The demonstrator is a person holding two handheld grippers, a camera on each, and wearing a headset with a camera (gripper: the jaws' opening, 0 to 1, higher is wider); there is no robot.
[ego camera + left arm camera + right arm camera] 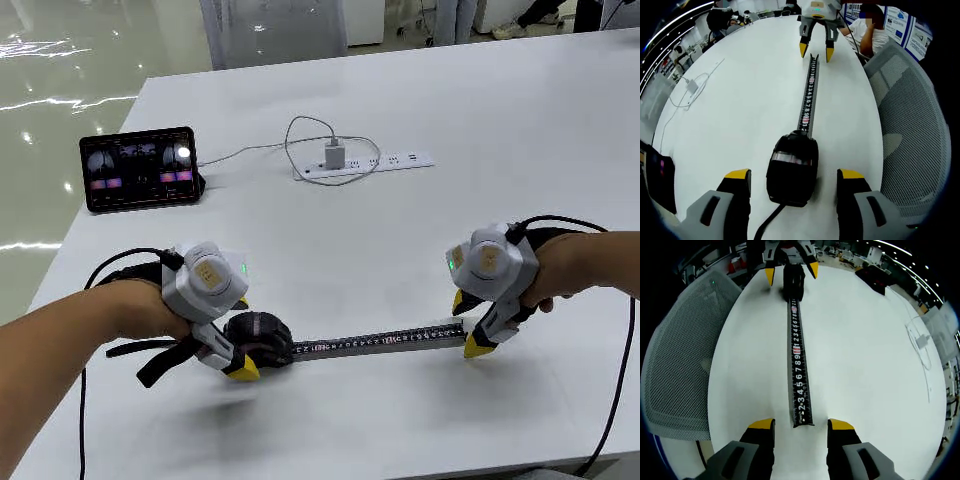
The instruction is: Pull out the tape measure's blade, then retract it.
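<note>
A black tape measure case (258,338) lies on the white table (400,230), with its blade (380,342) drawn out flat to the right. My left gripper (240,335) straddles the case (792,167). Its yellow-tipped jaws stand open, with a gap on each side of the case. My right gripper (467,324) is at the blade's free end. In the right gripper view, the blade tip (802,421) lies between the open jaws of the right gripper (801,425), touching neither. The left gripper (794,175) looks along the blade (809,95) toward the right gripper (815,50).
At the back left a tablet (140,167) stands with its screen lit. A power strip (365,163) with a white charger and a looped cable lies behind the work. A grey mesh chair (920,125) sits beside the table's near edge. People sit at the far end.
</note>
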